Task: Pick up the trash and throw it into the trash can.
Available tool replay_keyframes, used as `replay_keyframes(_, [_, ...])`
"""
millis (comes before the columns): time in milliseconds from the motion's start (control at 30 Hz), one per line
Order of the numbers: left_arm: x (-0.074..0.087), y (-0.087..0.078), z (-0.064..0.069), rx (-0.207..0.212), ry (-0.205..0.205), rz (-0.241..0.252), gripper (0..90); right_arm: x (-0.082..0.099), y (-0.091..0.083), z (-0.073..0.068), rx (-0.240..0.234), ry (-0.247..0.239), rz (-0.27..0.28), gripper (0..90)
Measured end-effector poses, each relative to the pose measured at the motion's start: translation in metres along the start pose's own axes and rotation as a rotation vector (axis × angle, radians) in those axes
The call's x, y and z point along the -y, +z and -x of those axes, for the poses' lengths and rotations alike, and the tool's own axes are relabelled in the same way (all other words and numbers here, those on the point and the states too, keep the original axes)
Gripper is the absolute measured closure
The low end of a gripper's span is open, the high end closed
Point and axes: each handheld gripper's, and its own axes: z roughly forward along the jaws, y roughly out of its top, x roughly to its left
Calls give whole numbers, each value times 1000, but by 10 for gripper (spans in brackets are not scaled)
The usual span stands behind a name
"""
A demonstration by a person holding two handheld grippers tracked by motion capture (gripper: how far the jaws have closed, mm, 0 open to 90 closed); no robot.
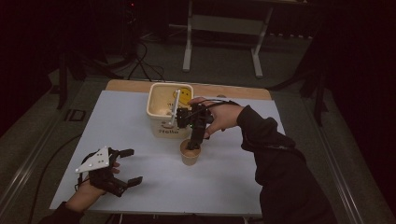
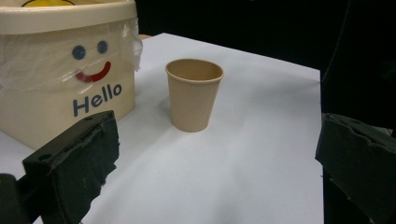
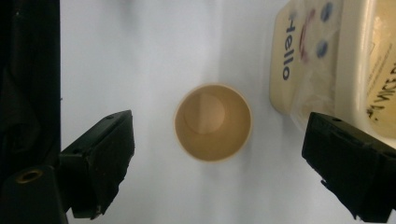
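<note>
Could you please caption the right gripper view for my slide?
Open right gripper poised directly above an empty paper cup beside the Hello tub.

One white table (image 1: 140, 186). One brown paper cup (image 1: 190, 153) stands on it, seen from the side in the left gripper view (image 2: 194, 94) and from straight above in the right gripper view (image 3: 213, 122). One cream bucket (image 1: 164, 122) with a smiling face and the word "Hello" stands beside the cup. Two handheld grippers: the left gripper (image 1: 125, 166) and the right gripper (image 1: 194, 140), one in each of the person's two hands, each with two black jaws set wide apart.
</note>
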Motion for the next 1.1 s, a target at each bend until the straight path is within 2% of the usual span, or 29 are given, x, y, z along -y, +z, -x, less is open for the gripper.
replay_keyframes(233, [0,0,0,3,1,2,6,8,17,-4,-18,-10,18,93])
replay_keyframes(333, [0,1,0,5,2,-3,6,12,22,-3,-28,7,39,93])
replay_keyframes(433, [0,1,0,8,3,-5,6,14,32,-2,-22,25,11,93])
replay_keyframes(500, [0,1,1,8,4,-6,6,15,37,-2,-13,21,0,93])
replay_keyframes(667, [0,1,1,12,5,-10,6,19,49,-1,-19,4,16,92])
replay_keyframes(700, [0,1,1,13,5,-12,6,19,52,-1,-5,2,20,93])
replay_keyframes(767, [0,2,1,16,5,-12,6,20,56,0,-24,7,23,92])
replay_keyframes(900, [0,2,1,19,6,-13,6,22,64,2,-11,14,16,92])
replay_keyframes(1100, [0,2,1,22,6,-13,6,26,74,5,-18,11,18,92])
